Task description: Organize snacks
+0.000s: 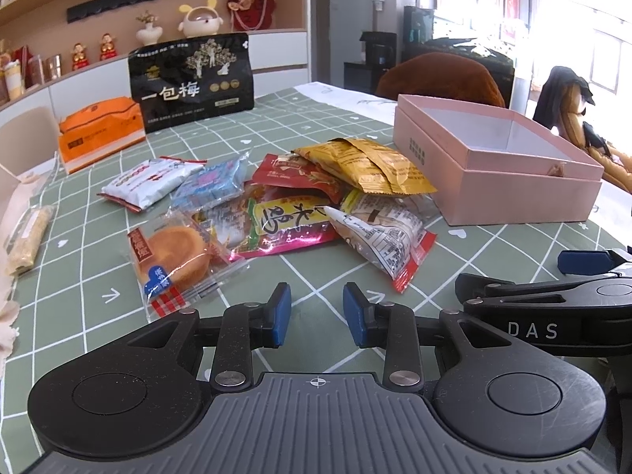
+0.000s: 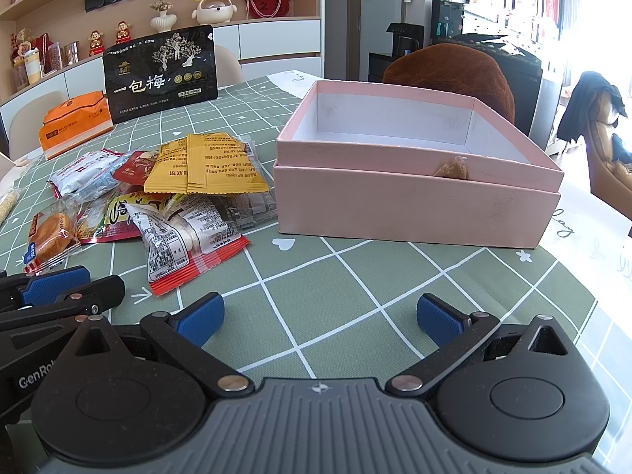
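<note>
A pile of small snack packets lies on the green checked tablecloth (image 1: pixel 276 276): a yellow packet (image 1: pixel 371 166) on top, a round cake in clear wrap (image 1: pixel 173 256), and a white and red labelled packet (image 1: pixel 383 237). To the right of the pile an open pink box (image 2: pixel 395 205) shows a white inside with nothing in it. My left gripper (image 1: pixel 317 312) hovers just in front of the pile, jaws narrowly apart with only cloth between them. Over bare cloth in front of the box my right gripper (image 2: pixel 320 316) stands wide open.
A tall black snack bag (image 2: pixel 158 75) stands at the table's far side beside an orange tissue pack (image 2: pixel 75 122). A brown chair back (image 2: pixel 450 75) rises behind the box. A long pale packet (image 1: pixel 27 237) lies at the left edge. Shelves with ornaments line the wall.
</note>
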### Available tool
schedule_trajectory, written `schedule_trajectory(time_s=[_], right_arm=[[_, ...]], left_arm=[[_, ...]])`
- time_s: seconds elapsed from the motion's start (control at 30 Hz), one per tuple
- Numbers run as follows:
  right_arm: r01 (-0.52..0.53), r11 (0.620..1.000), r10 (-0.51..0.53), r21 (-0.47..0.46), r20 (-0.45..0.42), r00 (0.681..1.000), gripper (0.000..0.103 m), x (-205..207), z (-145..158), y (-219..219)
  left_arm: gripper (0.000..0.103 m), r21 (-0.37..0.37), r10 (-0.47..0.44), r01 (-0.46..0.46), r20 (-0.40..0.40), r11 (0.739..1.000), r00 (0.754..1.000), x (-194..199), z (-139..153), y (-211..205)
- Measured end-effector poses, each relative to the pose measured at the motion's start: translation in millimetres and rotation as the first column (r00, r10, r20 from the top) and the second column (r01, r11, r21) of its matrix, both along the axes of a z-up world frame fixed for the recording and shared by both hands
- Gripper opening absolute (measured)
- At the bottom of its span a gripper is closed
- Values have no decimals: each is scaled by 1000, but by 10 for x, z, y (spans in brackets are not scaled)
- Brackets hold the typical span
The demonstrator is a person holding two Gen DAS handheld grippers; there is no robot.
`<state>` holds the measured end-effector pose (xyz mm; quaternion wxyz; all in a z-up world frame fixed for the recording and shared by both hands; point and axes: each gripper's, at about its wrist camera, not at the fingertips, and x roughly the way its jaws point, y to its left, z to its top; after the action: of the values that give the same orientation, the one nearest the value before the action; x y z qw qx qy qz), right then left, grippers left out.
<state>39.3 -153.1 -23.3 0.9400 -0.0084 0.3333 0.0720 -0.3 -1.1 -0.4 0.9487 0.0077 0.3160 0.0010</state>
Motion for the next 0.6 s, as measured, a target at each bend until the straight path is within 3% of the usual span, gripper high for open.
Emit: schedule_trajectory(time_s=[0.6], right_arm=[[0, 1000, 0, 0, 0, 1000, 103, 2, 0, 0]], left_arm=[[35, 10, 0, 0, 1, 1000, 1000, -1, -5, -41]])
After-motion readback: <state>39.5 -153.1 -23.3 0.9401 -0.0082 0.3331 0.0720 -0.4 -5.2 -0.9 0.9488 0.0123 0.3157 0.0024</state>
